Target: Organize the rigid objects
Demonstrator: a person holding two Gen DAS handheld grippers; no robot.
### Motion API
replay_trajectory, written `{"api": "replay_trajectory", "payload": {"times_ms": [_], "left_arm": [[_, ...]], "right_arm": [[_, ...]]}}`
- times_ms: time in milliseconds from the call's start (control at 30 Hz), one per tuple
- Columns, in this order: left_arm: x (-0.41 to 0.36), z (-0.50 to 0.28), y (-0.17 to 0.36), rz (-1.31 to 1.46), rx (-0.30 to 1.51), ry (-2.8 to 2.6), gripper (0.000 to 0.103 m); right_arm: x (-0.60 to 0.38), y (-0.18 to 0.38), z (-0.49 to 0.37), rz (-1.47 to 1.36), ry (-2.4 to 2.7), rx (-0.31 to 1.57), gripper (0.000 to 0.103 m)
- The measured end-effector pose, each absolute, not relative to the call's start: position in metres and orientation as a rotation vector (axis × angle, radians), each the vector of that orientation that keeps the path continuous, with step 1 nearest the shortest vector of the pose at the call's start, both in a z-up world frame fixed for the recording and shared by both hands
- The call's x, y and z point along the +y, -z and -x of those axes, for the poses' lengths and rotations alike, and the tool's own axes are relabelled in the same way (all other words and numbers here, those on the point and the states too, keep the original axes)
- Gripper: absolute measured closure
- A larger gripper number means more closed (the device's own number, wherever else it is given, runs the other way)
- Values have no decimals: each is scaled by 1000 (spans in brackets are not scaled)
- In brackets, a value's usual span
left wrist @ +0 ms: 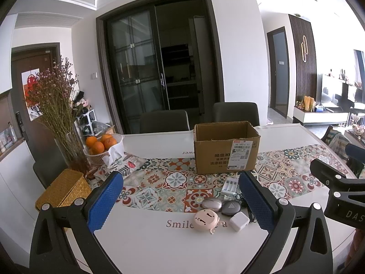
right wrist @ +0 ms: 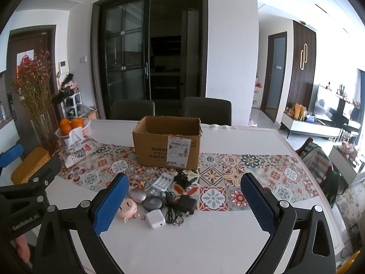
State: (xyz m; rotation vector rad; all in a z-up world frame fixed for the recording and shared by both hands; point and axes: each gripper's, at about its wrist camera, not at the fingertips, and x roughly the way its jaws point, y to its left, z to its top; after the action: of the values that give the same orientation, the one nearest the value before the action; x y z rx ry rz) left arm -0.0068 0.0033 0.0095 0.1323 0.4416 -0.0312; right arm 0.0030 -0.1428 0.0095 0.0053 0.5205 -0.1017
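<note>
An open cardboard box (left wrist: pixel 225 147) stands on the patterned runner; it also shows in the right wrist view (right wrist: pixel 167 145). In front of it lie small items: a white battery charger (right wrist: pixel 162 181), a black clip (right wrist: pixel 182 179), a silver oval case (right wrist: pixel 138 195), a grey round case (right wrist: pixel 152 203), a pink round toy (right wrist: pixel 127 210), a white cube adapter (right wrist: pixel 155 219) and a black adapter with cable (right wrist: pixel 186 204). My left gripper (left wrist: pixel 180 202) is open and empty above the table's near edge. My right gripper (right wrist: pixel 184 202) is open and empty, right of the left one.
At the left stand a vase of dried flowers (left wrist: pixel 57 105), a basket of oranges (left wrist: pixel 102 146), a patterned tissue pouch (left wrist: pixel 121 164) and a yellow woven box (left wrist: pixel 62 189). Two dark chairs (left wrist: pixel 164 121) stand behind the white table (left wrist: pixel 171 239).
</note>
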Motion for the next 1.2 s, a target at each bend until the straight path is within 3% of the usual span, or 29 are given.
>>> {"api": "replay_trajectory", "payload": {"times_ms": [1200], "left_arm": [[2, 6, -19, -131, 426, 34, 0]], "right_arm": [[-140, -19, -1, 0, 93, 505, 4]]}}
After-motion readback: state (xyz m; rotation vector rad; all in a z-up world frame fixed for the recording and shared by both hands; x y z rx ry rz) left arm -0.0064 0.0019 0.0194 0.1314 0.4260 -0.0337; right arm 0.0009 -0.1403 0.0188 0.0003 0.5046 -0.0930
